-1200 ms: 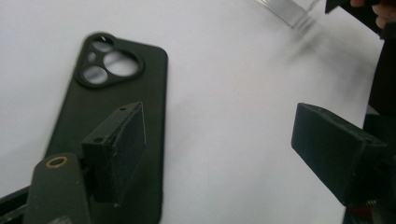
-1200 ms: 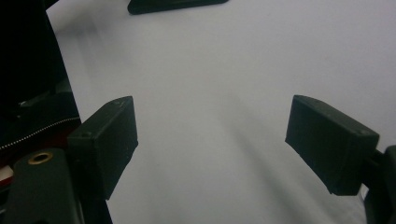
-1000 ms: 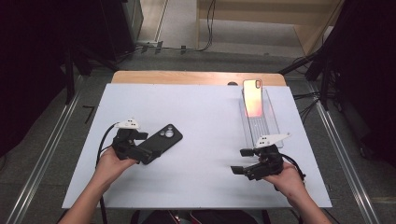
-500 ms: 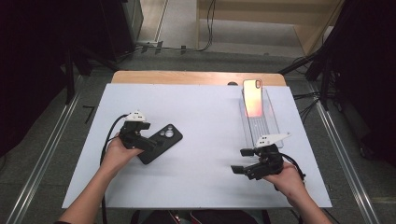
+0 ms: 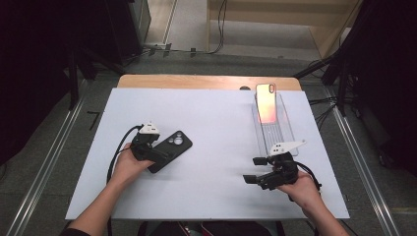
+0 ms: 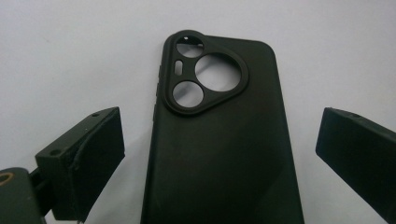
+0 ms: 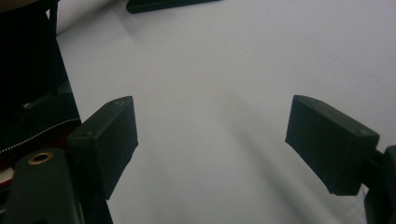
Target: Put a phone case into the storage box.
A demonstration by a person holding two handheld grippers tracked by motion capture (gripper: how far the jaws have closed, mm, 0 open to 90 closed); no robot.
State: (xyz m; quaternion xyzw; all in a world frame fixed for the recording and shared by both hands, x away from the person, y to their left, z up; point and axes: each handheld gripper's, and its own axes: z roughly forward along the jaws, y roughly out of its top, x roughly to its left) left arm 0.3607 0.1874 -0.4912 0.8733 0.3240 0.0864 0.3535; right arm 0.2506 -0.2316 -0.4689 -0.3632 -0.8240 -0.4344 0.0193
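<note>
A black phone case point(image 5: 173, 147) lies back-up on the white sheet, left of centre, its camera cut-out pointing away. My left gripper point(image 5: 155, 150) sits low over the case's near end, open. In the left gripper view the case point(image 6: 219, 154) lies between the two pads, with a gap on each side. My right gripper point(image 5: 253, 170) rests at the front right, pointing left, open with nothing between its pads point(image 7: 336, 140). The case's edge point(image 7: 168, 4) shows at the top of that view. A phone point(image 5: 267, 102) with a glowing orange-pink face leans in a clear stand point(image 5: 278, 132) at the back right.
The white sheet point(image 5: 221, 128) covers a wooden table whose bare rim point(image 5: 196, 81) shows at the back. Metal rails run along the floor on both sides. Cables trail from both grippers. A dark object point(image 7: 28, 84) lies at the left of the right gripper view.
My left gripper moved right and away from the person, sinking until its jaws straddle the case's near end. The right gripper and the phone stayed put.
</note>
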